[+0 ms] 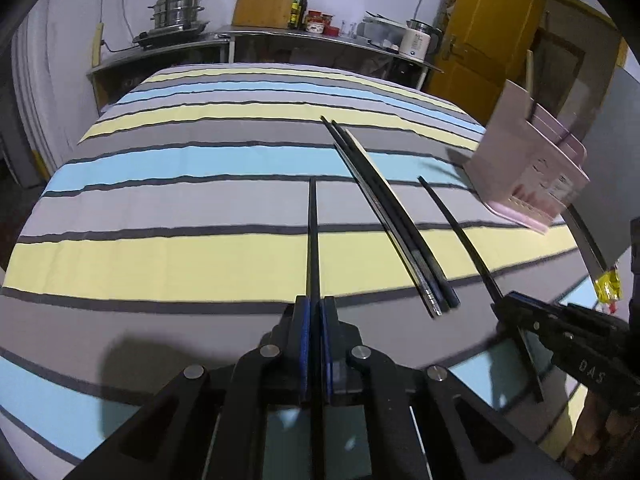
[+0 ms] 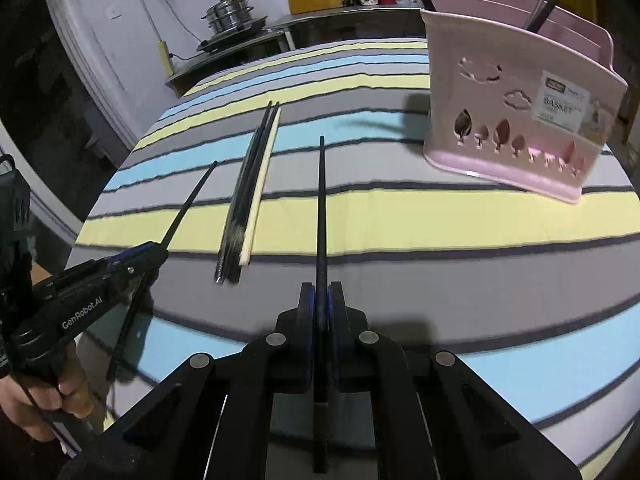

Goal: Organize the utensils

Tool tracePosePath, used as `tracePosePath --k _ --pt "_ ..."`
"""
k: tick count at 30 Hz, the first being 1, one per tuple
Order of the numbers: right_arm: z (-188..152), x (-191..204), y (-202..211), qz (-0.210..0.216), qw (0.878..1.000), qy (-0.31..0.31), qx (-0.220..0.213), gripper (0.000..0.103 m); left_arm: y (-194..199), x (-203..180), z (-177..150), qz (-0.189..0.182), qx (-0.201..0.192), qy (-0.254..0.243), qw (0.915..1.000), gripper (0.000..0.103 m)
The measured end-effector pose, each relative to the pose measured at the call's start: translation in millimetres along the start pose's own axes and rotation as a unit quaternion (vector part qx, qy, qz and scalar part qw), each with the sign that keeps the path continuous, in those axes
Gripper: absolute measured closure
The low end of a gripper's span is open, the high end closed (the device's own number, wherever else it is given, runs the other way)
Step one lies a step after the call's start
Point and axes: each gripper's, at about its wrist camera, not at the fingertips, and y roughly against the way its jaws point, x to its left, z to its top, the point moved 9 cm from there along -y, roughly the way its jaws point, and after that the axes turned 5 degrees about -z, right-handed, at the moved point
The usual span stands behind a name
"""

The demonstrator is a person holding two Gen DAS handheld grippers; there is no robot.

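mid-transfer: left gripper jaws clamped on one black chopstick, right gripper clamped on another, both above the striped desk. next: carrying each to the pink utensil basket, tipping upright, dropping in. remaining chopsticks lying between.

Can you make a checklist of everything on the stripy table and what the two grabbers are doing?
Surface: striped cloth covers the table.
Job's things: loose chopsticks, several black and one pale, lie together; pink utensil basket stands upright with utensils in it.
Clutter: nothing seen.
Grippers: left gripper shut on a black chopstick; right gripper shut on another black chopstick.
Cables: a wire hangs on the back wall.
Surroundings: steamer pot, kettle, yellow door.
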Motion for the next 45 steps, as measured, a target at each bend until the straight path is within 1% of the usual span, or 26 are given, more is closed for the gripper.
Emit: tracePosePath --k 3,7,9,15,18,20,21,22,23,25,29,34,39,45 --pt "5 5 0 0.004 1.000 0.010 0.000 0.096 -2 -1 5 -0.005 0.006 -0.002 1.0000 0.097" --pt "25 12 -6 0.000 1.000 0.026 -0.017 0.093 -13 -1 17 -0.003 0.011 -0.004 0.9999 0.095" --pt "30 11 -13 -0.003 1.000 0.026 -0.012 0.093 -18 -4 23 -0.008 0.013 -0.012 0.9998 0.091" --pt "44 12 -36 -0.011 0.999 0.031 0.000 0.093 -30 -11 34 0.011 0.013 -0.047 0.9987 0.086" --pt "49 14 -40 -0.017 0.999 0.042 0.001 0.093 -35 -15 36 0.029 0.012 -0.076 0.9966 0.085" --pt "52 15 -42 -0.015 0.999 0.044 0.002 0.093 -36 -16 37 0.033 0.011 -0.082 0.9960 0.085" --pt "53 15 -43 -0.015 0.999 0.045 0.003 0.097 -37 -16 37 0.035 0.012 -0.083 0.9959 0.086" --pt "53 14 -43 -0.016 0.999 0.045 0.004 0.097 -37 -15 38 0.036 0.013 -0.083 0.9958 0.093" --pt "54 13 -43 -0.012 0.999 0.044 0.006 0.097 -38 -13 40 0.038 0.014 -0.080 0.9959 0.097" --pt "55 14 -39 -0.004 0.999 0.038 0.007 0.098 -37 -10 41 0.027 0.019 -0.068 0.9972 0.098" --pt "60 15 -18 0.006 0.999 0.036 -0.019 0.098 -19 -9 48 0.013 0.001 -0.053 0.9985 0.098" --pt "68 16 17 0.021 0.998 0.032 -0.056 0.098 15 -22 60 -0.007 -0.032 -0.053 0.9980 0.098" --pt "74 13 51 0.032 0.995 0.022 -0.087 0.098 54 -36 75 -0.030 -0.066 -0.053 0.9960 0.098" --pt "79 5 89 0.037 0.992 0.009 -0.120 0.098 91 -57 88 -0.056 -0.093 -0.061 0.9922 0.098"
